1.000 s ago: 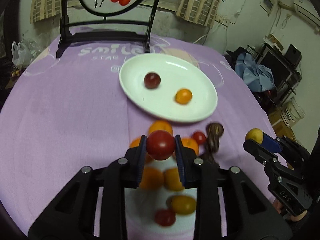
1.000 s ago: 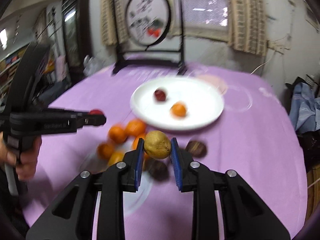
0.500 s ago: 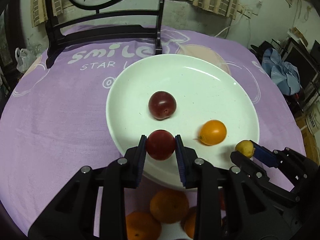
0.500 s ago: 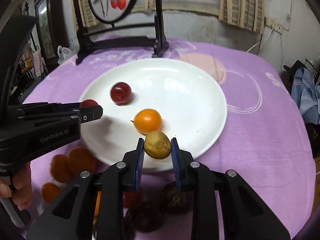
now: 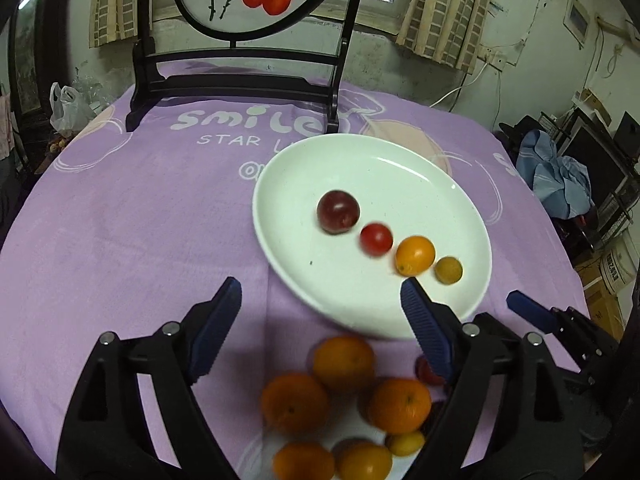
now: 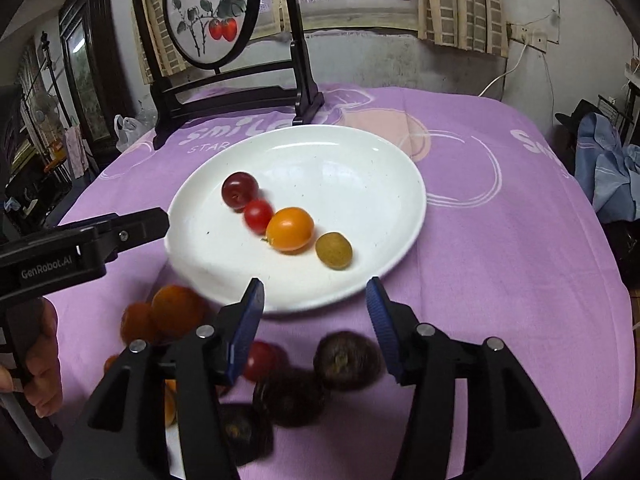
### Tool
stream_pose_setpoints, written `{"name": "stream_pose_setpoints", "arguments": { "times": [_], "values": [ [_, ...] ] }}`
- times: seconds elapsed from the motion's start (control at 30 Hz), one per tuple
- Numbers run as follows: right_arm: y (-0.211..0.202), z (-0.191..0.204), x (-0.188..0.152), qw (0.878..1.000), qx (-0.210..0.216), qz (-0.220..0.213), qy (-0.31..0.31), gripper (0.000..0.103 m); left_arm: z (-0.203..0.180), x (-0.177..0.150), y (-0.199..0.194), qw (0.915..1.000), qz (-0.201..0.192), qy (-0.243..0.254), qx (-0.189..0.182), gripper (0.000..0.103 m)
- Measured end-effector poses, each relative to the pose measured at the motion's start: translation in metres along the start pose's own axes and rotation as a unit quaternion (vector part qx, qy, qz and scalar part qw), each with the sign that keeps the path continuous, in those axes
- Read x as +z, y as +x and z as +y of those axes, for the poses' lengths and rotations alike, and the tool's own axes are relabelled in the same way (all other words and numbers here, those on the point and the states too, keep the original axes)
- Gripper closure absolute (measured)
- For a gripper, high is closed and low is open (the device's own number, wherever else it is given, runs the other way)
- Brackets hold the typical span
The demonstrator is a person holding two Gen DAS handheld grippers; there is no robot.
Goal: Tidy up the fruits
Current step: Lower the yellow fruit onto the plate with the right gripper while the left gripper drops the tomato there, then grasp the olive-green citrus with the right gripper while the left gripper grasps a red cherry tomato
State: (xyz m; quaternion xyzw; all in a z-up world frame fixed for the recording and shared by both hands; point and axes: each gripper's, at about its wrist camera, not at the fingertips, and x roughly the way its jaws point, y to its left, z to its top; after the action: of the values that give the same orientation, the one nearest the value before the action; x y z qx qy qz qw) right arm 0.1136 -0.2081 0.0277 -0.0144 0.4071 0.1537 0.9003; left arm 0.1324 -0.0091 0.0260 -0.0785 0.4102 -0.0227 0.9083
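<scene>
Fruits line the white plate point(image 6: 400, 168) on the purple tabletop point(image 6: 500, 264): a dark plum point(image 6: 239, 191), a red tomato point(image 6: 258, 215), an orange tomato point(image 6: 290, 229) and a yellow-green fruit point(image 6: 334, 250). Both the left hand-held gripper point(image 5: 320, 312) and the right hand-held gripper point(image 6: 314, 312) have just been opening, nothing between their jaws. Oranges point(image 5: 344, 362) sit near the plate's edge.

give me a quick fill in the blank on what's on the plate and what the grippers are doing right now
1. The white plate holds ____ fruits.
2. The fruit between the dark plum and the orange tomato is coloured ____.
3. The left gripper and the right gripper both stand ____, with nothing between the jaws.
4. The tablecloth is coloured ____.

Missing words: four; red; open; purple
</scene>
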Motion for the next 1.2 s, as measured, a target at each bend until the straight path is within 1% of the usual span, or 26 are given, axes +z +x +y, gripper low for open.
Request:
{"name": "stream_pose_setpoints", "arguments": {
  "times": [0.1,0.23,0.33,0.43,0.5,0.6,0.7,0.8,0.87,0.93,1.0,1.1,1.2],
  "values": [
    [-0.014,0.003,-0.016,1.0,0.003,0.002,-0.005,0.048,0.003,-0.018,-0.016,1.0,-0.004,0.007,0.002,0.016],
    [-0.029,0.013,-0.038,1.0,0.012,0.013,-0.024,0.048,0.009,-0.042,-0.032,0.9997,0.004,0.023,0.007,0.014],
    [-0.043,0.03,-0.059,0.998,0.032,0.019,-0.052,0.048,0.016,-0.058,-0.042,0.9996,0.004,0.026,0.01,0.014],
    [-0.054,0.05,-0.078,0.994,0.057,0.03,-0.085,0.048,0.025,-0.068,-0.051,0.9996,-0.001,0.024,0.016,0.01],
    [-0.057,0.064,-0.087,0.991,0.074,0.04,-0.105,0.048,0.03,-0.073,-0.054,0.9996,0.0,0.021,0.016,0.01],
    [-0.053,0.087,-0.099,0.986,0.063,0.059,-0.144,0.048,0.039,-0.081,-0.053,0.9997,0.008,0.016,0.019,0.01],
    [-0.042,0.106,-0.105,0.98,0.061,0.072,-0.175,0.049,0.046,-0.086,-0.053,0.9995,0.02,0.014,0.019,0.01],
    [-0.031,0.12,-0.104,0.976,0.067,0.079,-0.192,0.058,0.054,-0.091,-0.057,0.9995,0.017,0.014,0.023,0.01],
    [-0.023,0.13,-0.103,0.972,0.063,0.078,-0.211,0.064,0.06,-0.095,-0.059,0.9994,0.019,0.013,0.027,0.01],
    [-0.019,0.137,-0.101,0.971,0.059,0.075,-0.22,0.065,0.064,-0.099,-0.06,0.9994,0.022,0.014,0.024,0.01],
    [-0.016,0.139,-0.097,0.972,0.066,0.067,-0.216,0.066,0.065,-0.105,-0.063,0.9991,0.027,0.024,0.023,0.01],
    [-0.015,0.132,-0.094,0.974,0.087,0.072,-0.195,0.067,0.065,-0.11,-0.067,0.9988,0.027,0.033,0.023,0.01],
    [-0.022,0.12,-0.093,0.978,0.09,0.068,-0.175,0.067,0.06,-0.114,-0.073,0.9987,0.03,0.04,0.01,0.01]
  ]
}}
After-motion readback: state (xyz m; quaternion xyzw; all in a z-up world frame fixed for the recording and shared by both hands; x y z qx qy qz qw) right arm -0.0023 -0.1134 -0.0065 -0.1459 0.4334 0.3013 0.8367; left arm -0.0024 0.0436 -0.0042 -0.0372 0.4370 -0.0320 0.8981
